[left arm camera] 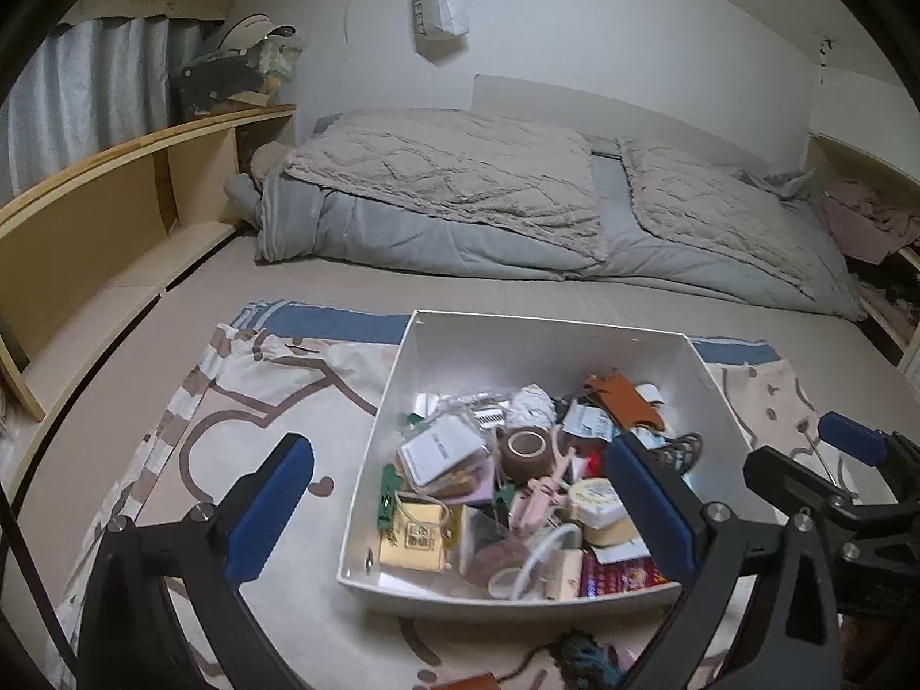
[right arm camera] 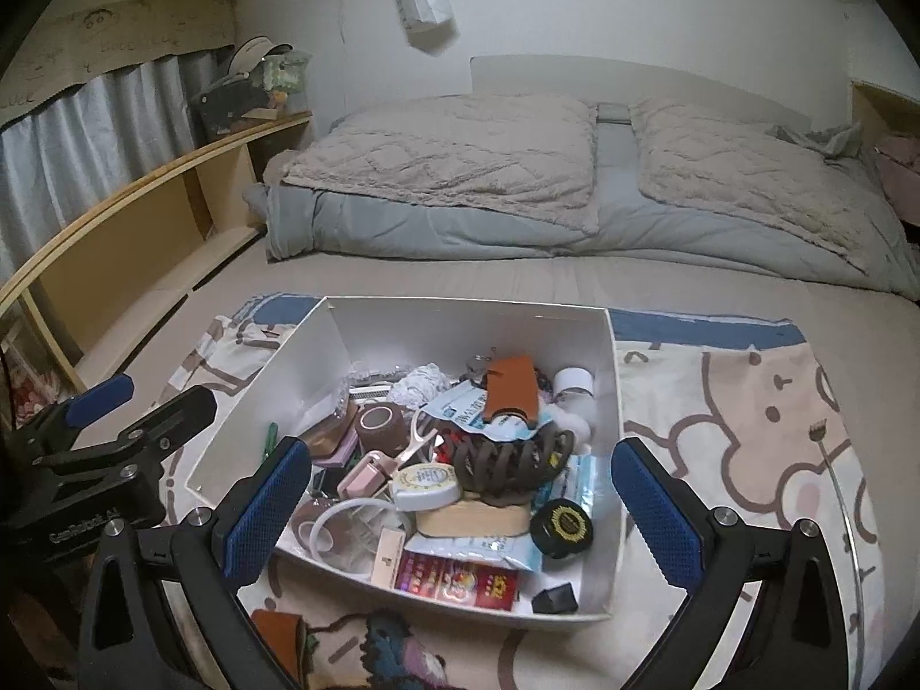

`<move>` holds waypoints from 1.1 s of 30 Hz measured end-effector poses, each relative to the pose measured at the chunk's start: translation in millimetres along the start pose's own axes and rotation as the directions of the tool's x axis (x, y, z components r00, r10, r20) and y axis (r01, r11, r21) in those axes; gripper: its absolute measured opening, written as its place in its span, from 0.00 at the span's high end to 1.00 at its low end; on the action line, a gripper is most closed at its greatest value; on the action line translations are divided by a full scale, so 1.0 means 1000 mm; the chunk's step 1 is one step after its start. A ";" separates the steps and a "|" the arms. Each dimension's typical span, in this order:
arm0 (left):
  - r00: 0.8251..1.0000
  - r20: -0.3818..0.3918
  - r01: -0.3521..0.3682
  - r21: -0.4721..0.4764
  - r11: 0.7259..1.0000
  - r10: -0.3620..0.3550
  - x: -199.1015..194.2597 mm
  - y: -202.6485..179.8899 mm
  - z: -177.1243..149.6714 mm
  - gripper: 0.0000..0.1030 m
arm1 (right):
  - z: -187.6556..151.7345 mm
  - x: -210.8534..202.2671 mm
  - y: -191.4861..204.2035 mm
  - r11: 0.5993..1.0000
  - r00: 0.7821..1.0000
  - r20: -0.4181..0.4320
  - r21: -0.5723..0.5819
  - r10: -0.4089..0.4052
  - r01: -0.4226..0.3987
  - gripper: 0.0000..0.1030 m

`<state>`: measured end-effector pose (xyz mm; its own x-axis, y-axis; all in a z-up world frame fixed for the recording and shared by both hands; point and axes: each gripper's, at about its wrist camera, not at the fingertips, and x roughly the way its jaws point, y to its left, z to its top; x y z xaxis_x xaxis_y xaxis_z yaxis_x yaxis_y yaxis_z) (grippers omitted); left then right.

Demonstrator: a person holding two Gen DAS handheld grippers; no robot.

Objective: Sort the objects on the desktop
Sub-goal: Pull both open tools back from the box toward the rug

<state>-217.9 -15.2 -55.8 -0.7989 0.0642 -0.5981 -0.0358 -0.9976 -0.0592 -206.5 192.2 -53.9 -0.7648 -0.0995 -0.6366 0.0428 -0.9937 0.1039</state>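
A white box (left arm camera: 374, 420) (right arm camera: 615, 402) sits on a cartoon-print cloth (left arm camera: 276, 379) on the bed. It holds several small items: a brown tape roll (left arm camera: 523, 448) (right arm camera: 379, 425), an orange leather case (left arm camera: 621, 402) (right arm camera: 512, 391), a brown hair claw (right arm camera: 506, 460), a yellow box (left arm camera: 411, 543), a black round tin (right arm camera: 560, 526) and a red packet (right arm camera: 460, 578). My left gripper (left arm camera: 463, 509) hangs wide open above the box's near left part, holding nothing. My right gripper (right arm camera: 460, 512) is also open and empty above the near edge.
Folded grey bedding (left arm camera: 460, 195) lies across the far side of the bed. A wooden shelf (left arm camera: 115, 218) runs along the left. A thin stick (right arm camera: 828, 460) lies on the cloth right of the box, and a brown item (right arm camera: 276, 632) lies on the cloth in front of the box.
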 end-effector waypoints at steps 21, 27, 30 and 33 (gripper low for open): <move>0.993 0.117 -0.008 0.122 0.993 -0.006 -0.110 -0.014 0.002 0.00 | -0.007 -0.102 0.010 0.997 0.994 0.103 -0.071 -0.027 0.035 0.00; 0.991 0.129 0.003 0.122 0.993 -0.019 -0.133 -0.009 -0.004 0.00 | -0.017 -0.129 0.014 0.996 0.992 0.126 -0.078 -0.027 0.037 0.00; 0.992 0.128 0.009 0.109 0.994 -0.022 -0.143 -0.004 -0.006 0.00 | -0.022 -0.139 0.016 0.996 0.991 0.128 -0.078 -0.028 0.039 0.00; 0.990 0.135 0.014 0.102 0.995 -0.028 -0.152 0.001 -0.009 0.00 | -0.029 -0.147 0.019 0.995 0.991 0.132 -0.088 -0.037 0.048 0.00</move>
<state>-91.0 -25.7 28.1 -0.8714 0.0880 -0.4826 -0.1081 -0.9940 0.0138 -74.5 186.4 19.8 -0.8438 -0.0552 -0.5338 0.0619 -0.9981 0.0055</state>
